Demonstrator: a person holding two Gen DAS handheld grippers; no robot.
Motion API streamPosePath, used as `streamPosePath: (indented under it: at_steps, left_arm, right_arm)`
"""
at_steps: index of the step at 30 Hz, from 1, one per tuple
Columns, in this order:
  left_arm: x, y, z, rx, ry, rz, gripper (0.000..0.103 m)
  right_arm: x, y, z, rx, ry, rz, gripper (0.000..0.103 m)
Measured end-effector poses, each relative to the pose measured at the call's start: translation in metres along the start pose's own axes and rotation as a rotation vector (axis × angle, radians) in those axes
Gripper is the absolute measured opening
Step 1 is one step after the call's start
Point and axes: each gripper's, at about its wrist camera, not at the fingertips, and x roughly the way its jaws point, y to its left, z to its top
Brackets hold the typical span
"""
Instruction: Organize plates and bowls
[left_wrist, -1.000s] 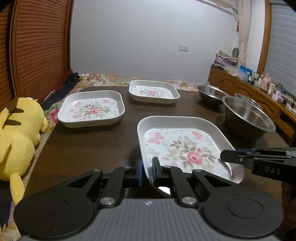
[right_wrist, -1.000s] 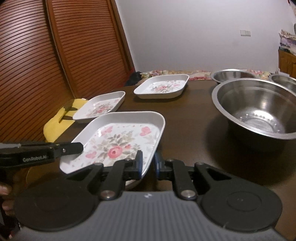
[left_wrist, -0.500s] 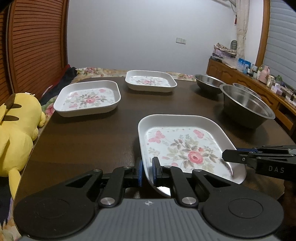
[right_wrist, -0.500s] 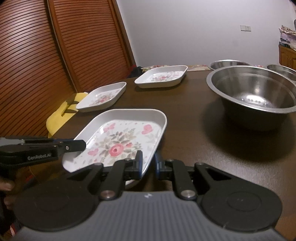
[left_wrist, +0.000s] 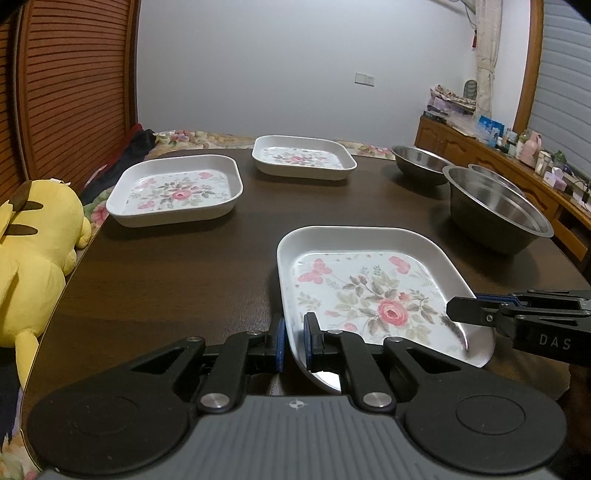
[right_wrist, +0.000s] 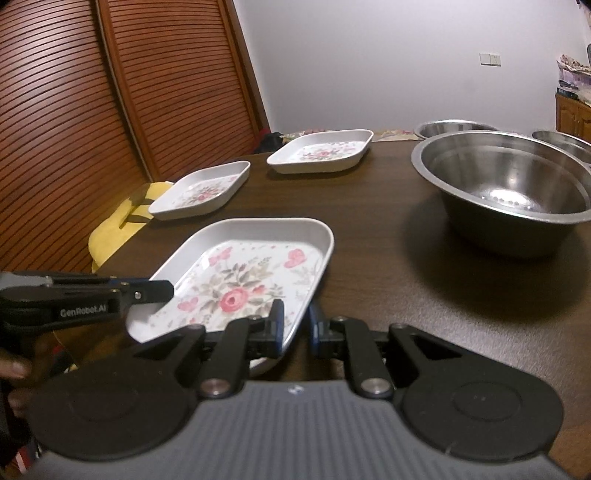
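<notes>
A white square plate with a rose print (left_wrist: 369, 291) is held above the dark table, near its front edge. My left gripper (left_wrist: 293, 339) is shut on the plate's left rim. My right gripper (right_wrist: 294, 325) is shut on its right rim (right_wrist: 314, 280). The plate also shows in the right wrist view (right_wrist: 243, 284). Two more floral plates lie on the table: one at the left (left_wrist: 177, 188) and one at the back (left_wrist: 301, 157). Three steel bowls stand at the right: a large one (left_wrist: 495, 210), a small one (left_wrist: 421, 158) behind it, and another's rim (right_wrist: 565, 142).
A yellow plush toy (left_wrist: 33, 254) lies off the table's left edge. A wooden louvred door (right_wrist: 92, 110) stands at the left. A cluttered wooden sideboard (left_wrist: 517, 158) runs along the right wall. The table's dark top (left_wrist: 166, 273) shows between the plates.
Both grippers have lifted the held plate a little and tilted up; the far plates and bowls sit lower and farther in view. The grips are unchanged.
</notes>
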Motion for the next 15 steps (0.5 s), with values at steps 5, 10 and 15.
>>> streamPosePath:
  at_steps: [5,10,15]
  left_arm:
    - [0.0002,0.0005,0.0006,-0.004,-0.001,0.007,0.011]
    - [-0.0002,0.0014,0.0013,-0.01,-0.004,0.014,0.013]
    - [-0.0046,0.0043,0.0072,-0.01,-0.02,0.042,0.024]
  right_arm:
    - [0.0,0.0,-0.0003,-0.003,-0.002,-0.002,0.016]
    - [-0.0001,-0.0002,-0.0002,-0.002,-0.002,-0.003,0.016]
    - [-0.0027,-0.0058,0.0026,0.014,-0.02,-0.008,0.016]
